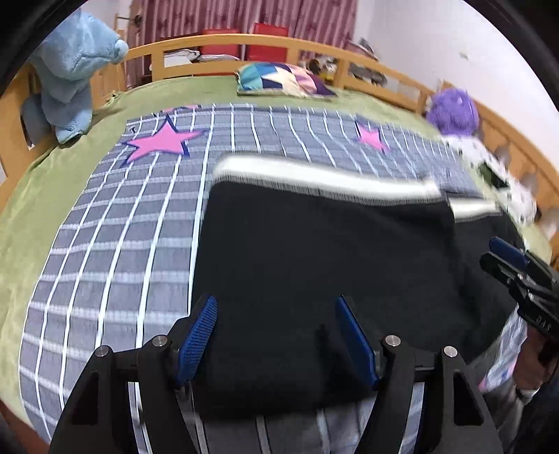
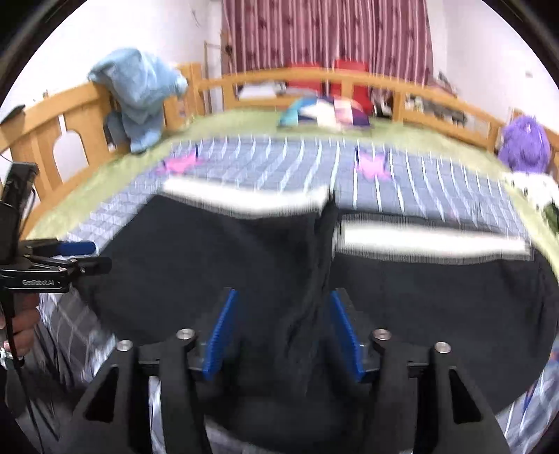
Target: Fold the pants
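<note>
Black pants [image 1: 332, 244] lie flat on a grey checked blanket [image 1: 122, 244] with pink stars, spread over a bed. A white band [image 1: 314, 174] runs along the far edge of the garment. In the right wrist view the pants [image 2: 244, 262] show two dark panels side by side, a fold or seam running between them, each panel topped by a white strip; blur hides the finer detail.

Left gripper [image 1: 276, 335]: jaws spread, blue pads apart, poised over the near left part of the pants. Black cloth fills the gap between the pads, but neither pad presses on it. Its left finger sits about at the garment's left edge.

Right gripper [image 2: 283, 331]: jaws spread, nothing pinched. The seam of the pants runs up between the pads, cloth beneath them.

Each gripper shows at the side of the other's view, well apart across the pants.

Beyond: green bedsheet [image 1: 52, 174], wooden bed rail [image 1: 209, 45], patchwork pillow [image 1: 279, 80], blue towel [image 1: 73, 70] draped on the rail, purple plush toy [image 1: 452, 110], striped curtain [image 2: 328, 31].
</note>
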`<state>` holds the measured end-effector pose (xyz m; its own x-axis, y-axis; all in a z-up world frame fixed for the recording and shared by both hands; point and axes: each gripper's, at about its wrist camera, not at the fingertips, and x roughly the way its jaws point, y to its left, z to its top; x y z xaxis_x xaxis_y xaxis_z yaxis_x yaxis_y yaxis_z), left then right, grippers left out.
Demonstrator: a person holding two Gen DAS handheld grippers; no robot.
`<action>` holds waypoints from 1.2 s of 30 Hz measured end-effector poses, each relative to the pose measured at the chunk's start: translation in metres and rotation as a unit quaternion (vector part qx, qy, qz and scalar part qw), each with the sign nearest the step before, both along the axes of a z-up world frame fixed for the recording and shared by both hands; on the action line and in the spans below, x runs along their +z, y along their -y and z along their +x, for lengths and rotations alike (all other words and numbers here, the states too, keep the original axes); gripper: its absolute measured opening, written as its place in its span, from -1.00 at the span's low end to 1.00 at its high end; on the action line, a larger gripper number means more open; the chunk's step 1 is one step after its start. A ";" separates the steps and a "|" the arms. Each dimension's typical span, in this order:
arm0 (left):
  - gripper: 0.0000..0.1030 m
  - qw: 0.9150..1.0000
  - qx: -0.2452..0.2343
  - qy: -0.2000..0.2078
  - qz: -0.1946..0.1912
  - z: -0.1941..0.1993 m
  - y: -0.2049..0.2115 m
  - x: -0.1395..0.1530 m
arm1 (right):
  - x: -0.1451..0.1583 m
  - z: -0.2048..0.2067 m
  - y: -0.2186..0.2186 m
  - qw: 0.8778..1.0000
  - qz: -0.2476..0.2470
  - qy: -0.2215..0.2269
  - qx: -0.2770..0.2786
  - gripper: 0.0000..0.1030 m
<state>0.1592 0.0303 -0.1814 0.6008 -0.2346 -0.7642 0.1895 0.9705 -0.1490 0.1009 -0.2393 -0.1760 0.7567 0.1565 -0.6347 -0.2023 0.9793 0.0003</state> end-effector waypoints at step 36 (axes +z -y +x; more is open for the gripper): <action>0.58 0.998 0.007 0.020 0.052 -0.023 0.022 -0.039 | -0.055 0.000 0.009 0.994 0.000 -0.082 -0.071 0.06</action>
<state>0.1364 0.0087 -0.2205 0.6346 -0.1465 -0.7588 0.1804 0.9828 -0.0388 0.1012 -0.2487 -0.2308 0.6580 0.0542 -0.7510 -0.0585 0.9981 0.0208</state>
